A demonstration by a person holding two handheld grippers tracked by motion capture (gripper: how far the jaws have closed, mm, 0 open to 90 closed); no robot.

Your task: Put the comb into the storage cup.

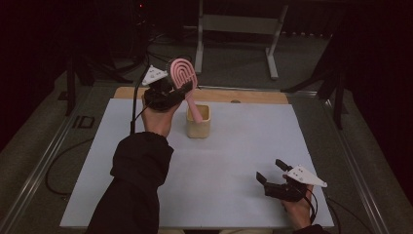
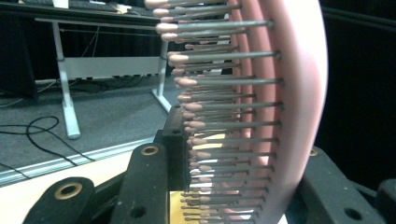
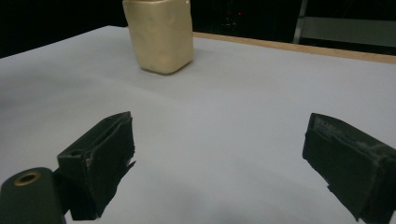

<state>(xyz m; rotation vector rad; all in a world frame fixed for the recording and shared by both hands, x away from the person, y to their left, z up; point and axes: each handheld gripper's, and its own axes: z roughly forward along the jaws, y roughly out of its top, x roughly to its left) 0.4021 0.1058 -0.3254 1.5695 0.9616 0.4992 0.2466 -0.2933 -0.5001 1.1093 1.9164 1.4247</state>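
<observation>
Above the cream square plastic cup point(image 1: 198, 122), which stands on the pale grey table sheet point(image 1: 229, 161), the left gripper point(image 1: 178, 90) holds a pink oval hairbrush with grey pink-tipped bristles point(image 1: 183, 74). Its jaws are clamped on the brush just under the head — in the left gripper view the bristles point(image 2: 224, 112) sit between the two black jaws, one jaw against the bristle side and the other behind the pink back. The brush stands nearly upright, a little tilted, with the head above the cup and toward its left; the pink handle point(image 1: 194, 109) goes down into the cup opening, and the lower end is hidden inside, so I cannot tell if it touches the bottom. The person's left hand point(image 1: 158, 119) and dark sleeve point(image 1: 139, 180) are just left of the cup. Well apart from the cup, toward the near right corner of the sheet, the right gripper point(image 1: 272, 176) rests low over the sheet with its jaws wide apart and nothing between them. In the right gripper view the cup point(image 3: 159, 35) is seen beyond the two open jaws, toward the far wooden edge point(image 3: 289, 46) of the table.
</observation>
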